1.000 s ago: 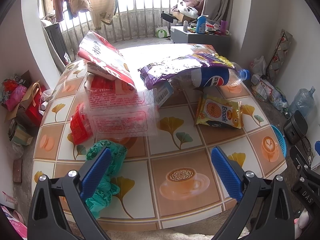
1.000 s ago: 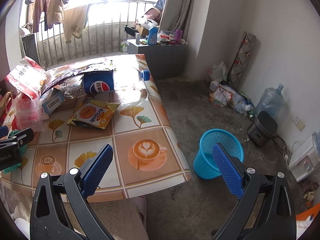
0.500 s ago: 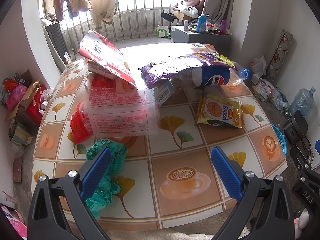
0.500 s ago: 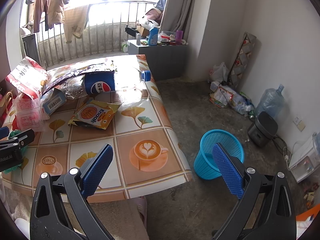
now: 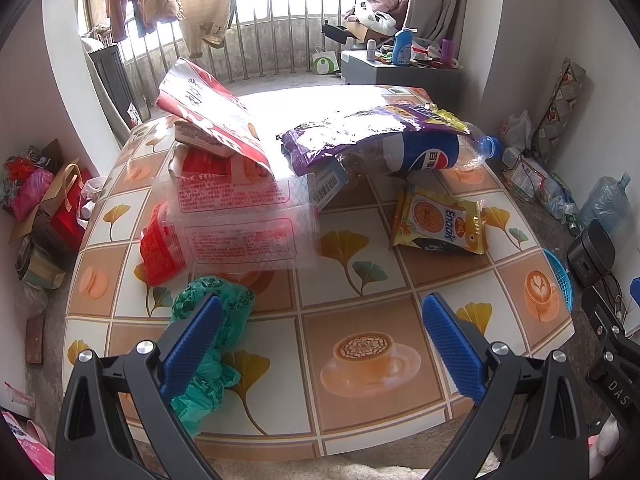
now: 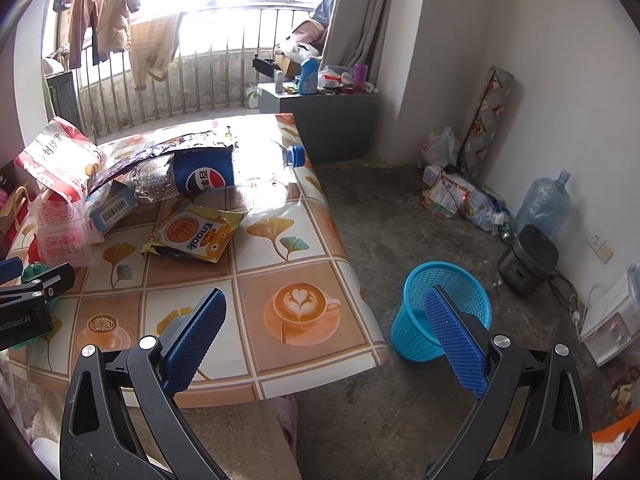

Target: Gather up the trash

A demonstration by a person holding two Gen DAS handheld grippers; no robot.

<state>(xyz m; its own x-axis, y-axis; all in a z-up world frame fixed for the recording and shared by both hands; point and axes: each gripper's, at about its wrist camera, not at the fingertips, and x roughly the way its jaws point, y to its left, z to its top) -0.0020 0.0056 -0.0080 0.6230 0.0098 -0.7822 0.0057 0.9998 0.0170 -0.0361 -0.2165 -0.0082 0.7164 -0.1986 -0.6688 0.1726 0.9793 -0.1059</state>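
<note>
Trash lies on a patterned table (image 5: 360, 364): a crumpled green plastic bag (image 5: 216, 308), clear and red wrappers (image 5: 240, 224), a red-white bag (image 5: 208, 108), a purple foil bag (image 5: 360, 128), a Pepsi bottle (image 5: 424, 152) and a yellow snack packet (image 5: 440, 220). My left gripper (image 5: 324, 344) is open and empty above the table's near edge, its left finger over the green bag. My right gripper (image 6: 326, 338) is open and empty near the table's right corner. A blue mesh bin (image 6: 444, 312) stands on the floor right of the table. The packet (image 6: 196, 232) and bottle (image 6: 200, 176) show in the right view.
A grey cabinet (image 6: 320, 120) with bottles stands beyond the table by the barred window. A water jug (image 6: 544, 204), a black cooker (image 6: 528, 260) and loose bags line the right wall. Bags and boxes (image 5: 40, 200) crowd the floor left of the table.
</note>
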